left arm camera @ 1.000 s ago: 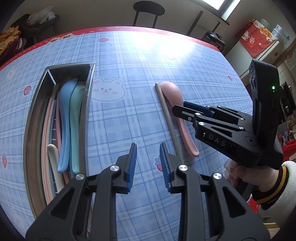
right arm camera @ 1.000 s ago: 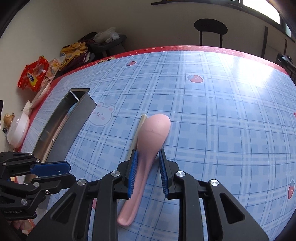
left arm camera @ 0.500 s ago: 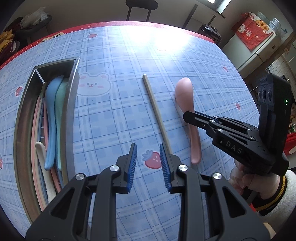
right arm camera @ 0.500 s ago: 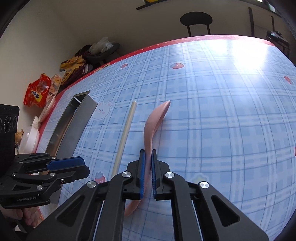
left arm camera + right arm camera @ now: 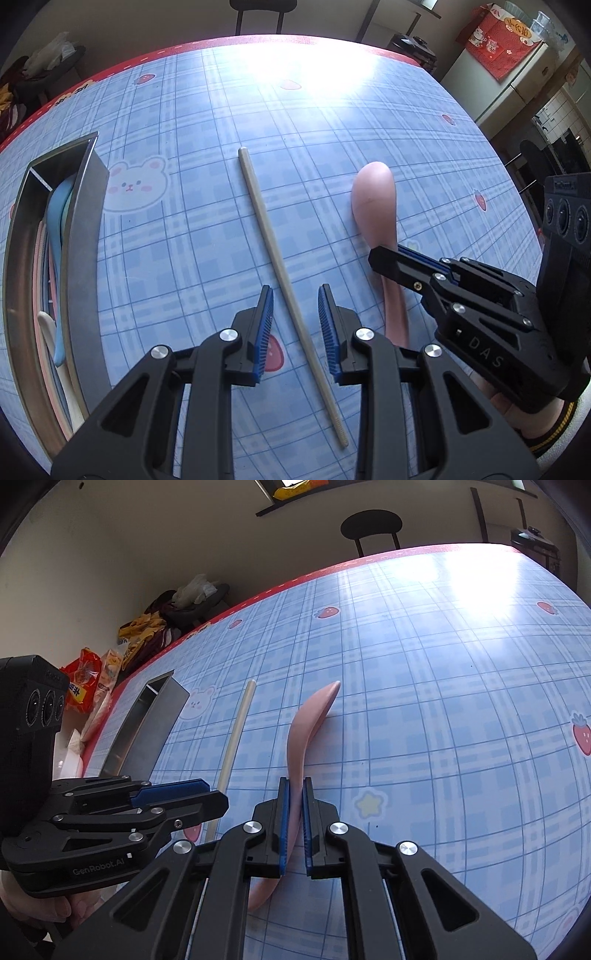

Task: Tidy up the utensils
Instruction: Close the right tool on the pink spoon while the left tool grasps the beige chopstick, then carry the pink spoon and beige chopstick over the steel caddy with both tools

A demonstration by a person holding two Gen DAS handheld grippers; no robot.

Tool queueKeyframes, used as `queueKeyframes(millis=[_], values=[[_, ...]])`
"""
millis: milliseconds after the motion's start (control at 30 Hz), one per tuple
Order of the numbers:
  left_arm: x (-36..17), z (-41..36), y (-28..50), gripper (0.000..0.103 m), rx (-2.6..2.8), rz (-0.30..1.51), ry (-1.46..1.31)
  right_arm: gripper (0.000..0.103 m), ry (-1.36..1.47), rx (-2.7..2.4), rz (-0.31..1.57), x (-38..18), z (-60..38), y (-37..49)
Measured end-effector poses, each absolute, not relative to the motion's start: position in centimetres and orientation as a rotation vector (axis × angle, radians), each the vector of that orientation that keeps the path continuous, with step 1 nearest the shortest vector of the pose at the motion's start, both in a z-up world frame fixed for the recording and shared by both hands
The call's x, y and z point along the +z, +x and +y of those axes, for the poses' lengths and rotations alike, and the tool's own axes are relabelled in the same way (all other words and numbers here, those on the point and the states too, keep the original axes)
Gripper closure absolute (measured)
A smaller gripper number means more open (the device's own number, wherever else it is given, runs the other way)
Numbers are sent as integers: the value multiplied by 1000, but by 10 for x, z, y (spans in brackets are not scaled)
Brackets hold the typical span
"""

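— Left wrist view first: why is your left gripper (image 5: 295, 325) parked there?
— My jaws stand well apart with the beige chopstick (image 5: 284, 280) lying on the table between them, gripping nothing; I'd judge that straddle lines me up to close on it. The metal tray (image 5: 79, 236) sits off to my left, already holding blue, pink and white utensils, so that's where things belong

— And the right wrist view?
— My right gripper (image 5: 294, 812) is clamped on the handle of the pink spoon (image 5: 303, 731), jaws nearly together. I hold it turned on edge, bowl tip near or touching the tablecloth (image 5: 424, 686); I can't tell which. Gripping the narrow handle seems the surest hold for carrying it to the tray (image 5: 144, 734)
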State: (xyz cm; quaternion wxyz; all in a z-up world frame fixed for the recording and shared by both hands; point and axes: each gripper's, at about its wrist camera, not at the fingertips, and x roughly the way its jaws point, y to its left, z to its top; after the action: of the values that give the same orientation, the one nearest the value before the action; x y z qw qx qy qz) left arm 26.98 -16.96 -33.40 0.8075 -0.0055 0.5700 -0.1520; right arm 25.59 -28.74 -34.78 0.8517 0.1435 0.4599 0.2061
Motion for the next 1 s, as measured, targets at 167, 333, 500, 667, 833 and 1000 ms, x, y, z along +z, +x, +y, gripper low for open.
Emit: queueKeyframes(millis=[167, 333, 500, 667, 833, 1000], values=[[-336, -181, 280, 75, -302, 1194, 20, 96, 308, 435, 962, -349, -291, 252], [-337, -180, 282, 76, -297, 1170, 38, 96, 318, 439, 958, -350, -294, 250], [-338, -177, 280, 89, -275, 1163, 47, 96, 324, 441, 955, -350, -296, 250], [-338, -159, 267, 93, -296, 1174, 3, 96, 323, 440, 952, -350, -297, 248], [-336, -140, 246, 93, -306, 1193, -67, 96, 320, 436, 952, -349, -295, 248], [-318, -119, 226, 93, -323, 1175, -109, 96, 302, 410, 967, -346, -288, 248]])
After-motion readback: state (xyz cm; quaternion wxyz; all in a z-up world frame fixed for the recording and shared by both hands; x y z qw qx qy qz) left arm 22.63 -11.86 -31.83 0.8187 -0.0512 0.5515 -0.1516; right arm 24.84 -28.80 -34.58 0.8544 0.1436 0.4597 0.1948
